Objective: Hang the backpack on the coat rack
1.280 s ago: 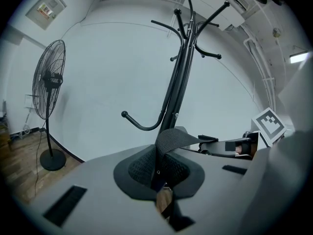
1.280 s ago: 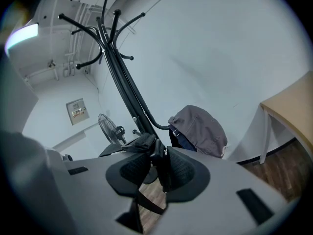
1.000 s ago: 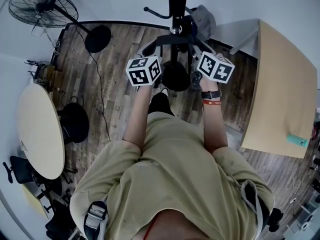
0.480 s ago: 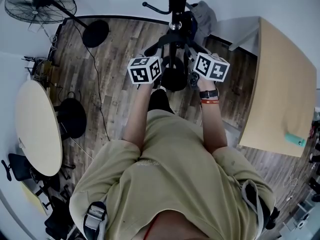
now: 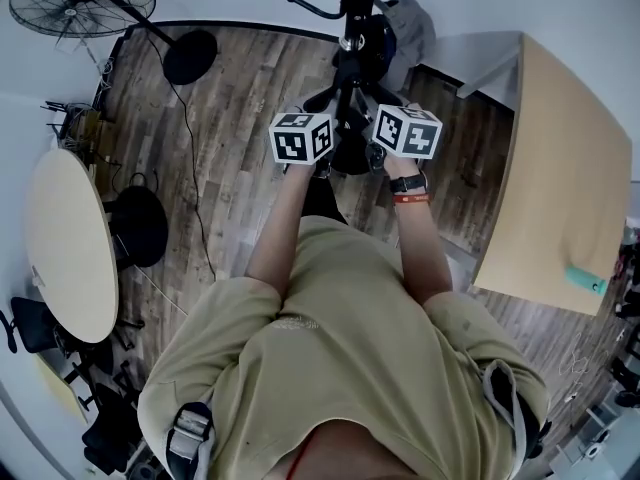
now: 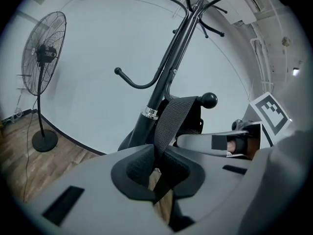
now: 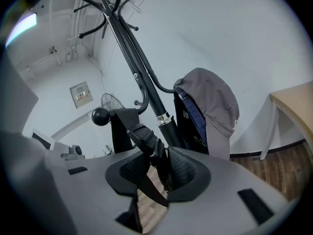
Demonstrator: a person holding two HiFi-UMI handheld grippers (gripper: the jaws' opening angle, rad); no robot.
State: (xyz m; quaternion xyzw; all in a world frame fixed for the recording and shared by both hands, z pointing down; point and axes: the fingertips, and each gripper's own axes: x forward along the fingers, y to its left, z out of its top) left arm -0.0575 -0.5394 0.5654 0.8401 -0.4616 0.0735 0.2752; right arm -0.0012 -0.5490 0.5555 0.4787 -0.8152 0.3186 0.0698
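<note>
Left tool [image 6: 159, 165] pinches backpack [image 6: 195, 121] strap [image 6: 172, 117]. Right tool [image 7: 159, 169] jaws opening, buckled strap [image 7: 149, 141] between them. Backpack hangs from ball-tipped hook [image 6: 209, 100] on coat rack [image 6: 168, 70], against pole.

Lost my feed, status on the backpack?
Left tongs shut on strap. Right tongs opening, strap between them. Strap over coat rack hook. Nothing in the way.

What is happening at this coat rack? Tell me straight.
A person holds a gripper in each hand at the coat rack. The left gripper is shut on a black backpack strap that runs up over a ball-tipped hook. The right gripper has a buckled strap between its jaws, which are opening; that strap drapes over a ball-tipped hook too. A grey cap hangs on another hook.
</note>
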